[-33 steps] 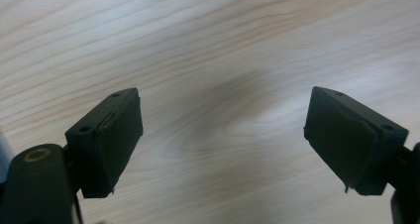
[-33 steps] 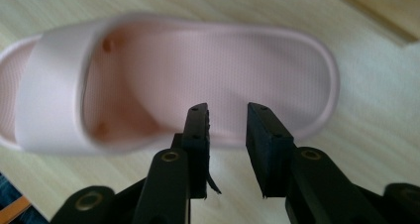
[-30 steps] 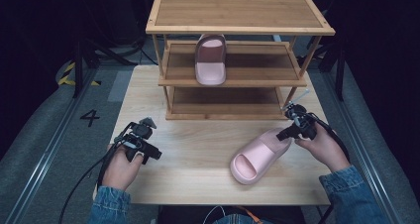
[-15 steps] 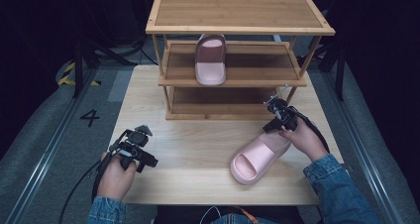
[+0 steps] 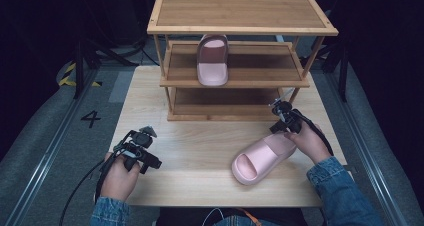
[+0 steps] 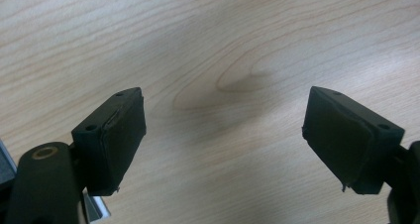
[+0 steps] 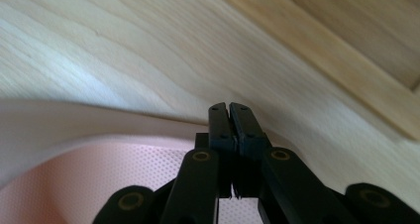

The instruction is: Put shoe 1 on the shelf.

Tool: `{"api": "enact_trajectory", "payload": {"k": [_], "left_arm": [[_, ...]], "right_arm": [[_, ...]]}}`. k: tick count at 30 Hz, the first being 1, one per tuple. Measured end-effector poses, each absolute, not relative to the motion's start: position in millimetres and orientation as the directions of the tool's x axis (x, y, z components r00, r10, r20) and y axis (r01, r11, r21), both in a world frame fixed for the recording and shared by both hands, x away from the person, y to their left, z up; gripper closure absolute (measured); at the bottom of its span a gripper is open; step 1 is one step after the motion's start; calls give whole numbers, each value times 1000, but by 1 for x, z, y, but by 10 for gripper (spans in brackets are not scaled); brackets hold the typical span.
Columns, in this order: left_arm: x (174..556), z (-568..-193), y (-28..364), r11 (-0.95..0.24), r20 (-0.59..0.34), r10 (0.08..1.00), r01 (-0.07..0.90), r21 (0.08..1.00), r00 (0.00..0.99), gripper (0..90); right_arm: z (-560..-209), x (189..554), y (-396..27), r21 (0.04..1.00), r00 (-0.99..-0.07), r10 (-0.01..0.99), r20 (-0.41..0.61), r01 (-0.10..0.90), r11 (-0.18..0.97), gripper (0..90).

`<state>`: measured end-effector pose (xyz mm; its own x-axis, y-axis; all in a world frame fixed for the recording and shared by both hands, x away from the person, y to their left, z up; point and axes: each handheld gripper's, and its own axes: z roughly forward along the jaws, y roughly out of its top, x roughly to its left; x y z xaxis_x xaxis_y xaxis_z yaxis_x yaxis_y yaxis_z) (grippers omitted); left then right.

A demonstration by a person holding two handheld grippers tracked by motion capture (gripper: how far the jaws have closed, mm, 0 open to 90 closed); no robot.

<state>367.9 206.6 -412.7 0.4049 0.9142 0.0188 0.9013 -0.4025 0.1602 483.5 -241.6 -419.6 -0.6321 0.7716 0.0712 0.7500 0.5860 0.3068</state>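
While the left gripper [image 5: 142,153] waits near the front edge of the worktop [image 5: 200,151] with its fingers [image 6: 116,135] wide apart and bare wood between them, it holds nothing, and I judge it parked there to stay out of the way. Across the board, the pink slipper [image 5: 262,157] lies on its sole, toe opening turned toward the person, heel end toward the rack. At that heel the right gripper [image 5: 281,117] sits low, and its own view shows its fingers [image 7: 220,122] pressed together just above the slipper's dotted footbed and heel rim; whether they pinch the rim's edge or merely rest against it, I cannot tell. Taking the heel would make sense, since it leaves the toe free to lead into a shelf. Beyond stands the wooden shoe rack [image 5: 240,31], three tiers high, with a matching slipper [image 5: 212,60] on the left of its middle shelf, toe outward. The room beside that one looks like the likely home for its mate, so the pair sits together
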Motion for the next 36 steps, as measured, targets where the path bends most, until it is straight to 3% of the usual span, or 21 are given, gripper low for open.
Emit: {"api": "enact_trajectory", "payload": {"k": [16, 19, 21, 24, 27, 36], "left_arm": [[403, -411, 171, -487, 8, 870, 858, 166, 492, 170], [405, -411, 166, -488, -14, 868, 858, 161, 497, 170], [407, -411, 163, -494, 0, 866, 854, 167, 501, 170], [410, -411, 161, -514, -2, 853, 842, 161, 521, 169], [411, -414, 162, -509, -2, 857, 847, 150, 516, 169], [405, -416, 168, -497, 2, 865, 856, 143, 502, 170]], "right_arm": [[-420, 437, -284, 246, -538, 838, 95, 828, 503, 853], [-419, 432, -288, 240, -531, 842, 100, 834, 497, 825], [-419, 429, -291, 253, -532, 842, 84, 829, 499, 746], [-414, 425, -294, 295, -578, 811, 92, 794, 532, 630], [-408, 419, -291, 310, -617, 783, 78, 761, 570, 583], [-410, 415, -254, 325, -750, 658, 66, 640, 696, 546]]}}
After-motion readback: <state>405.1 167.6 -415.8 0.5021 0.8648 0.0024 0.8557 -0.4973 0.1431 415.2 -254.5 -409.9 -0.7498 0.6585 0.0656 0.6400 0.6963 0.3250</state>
